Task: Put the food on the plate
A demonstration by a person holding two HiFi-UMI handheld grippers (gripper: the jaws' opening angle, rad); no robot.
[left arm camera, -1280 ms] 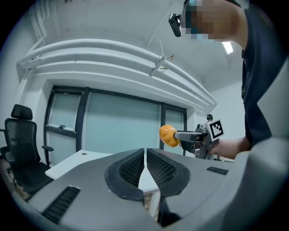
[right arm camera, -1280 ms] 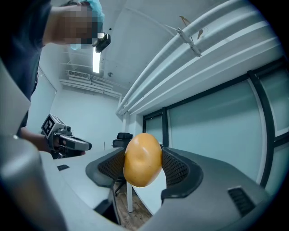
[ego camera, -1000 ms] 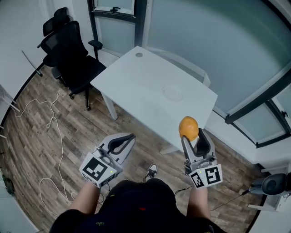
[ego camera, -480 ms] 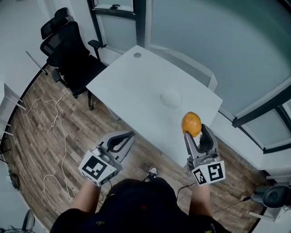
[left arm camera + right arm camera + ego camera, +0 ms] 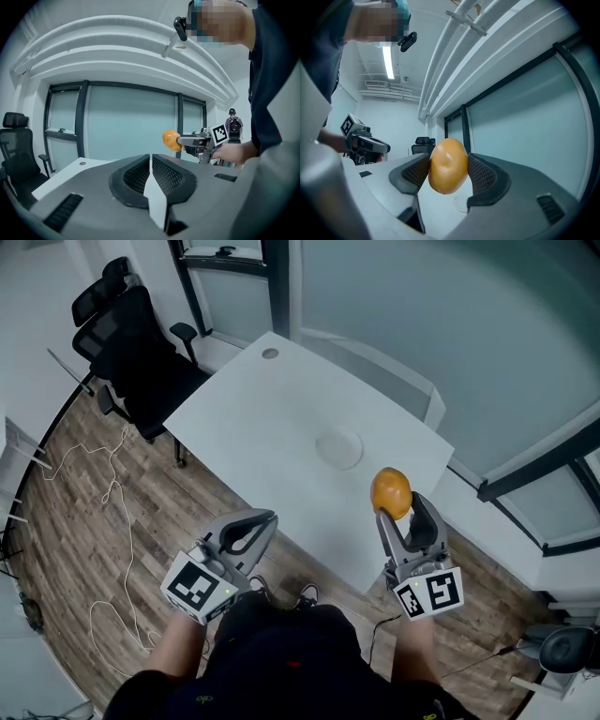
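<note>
A round orange food item (image 5: pixel 391 492) sits between the jaws of my right gripper (image 5: pixel 393 510), which is shut on it and holds it in the air above the near edge of the white table (image 5: pixel 253 418). In the right gripper view the orange food (image 5: pixel 448 165) fills the gap between the pads. A white plate (image 5: pixel 339 448) lies on the table, a little beyond and left of the food. My left gripper (image 5: pixel 264 522) hangs by the table's near edge, shut and empty. From the left gripper (image 5: pixel 151 169) view, the food (image 5: pixel 170 139) shows off to the right.
A black office chair (image 5: pixel 122 343) stands at the table's far left end. A thin cable (image 5: pixel 103 521) trails over the wood floor on the left. Glass walls with dark frames run behind the table. A round cable hole (image 5: pixel 270 353) marks the table's far corner.
The table has come nearer in the head view, and both grippers now reach its near edge. The right gripper still holds the food; the left stays shut.
</note>
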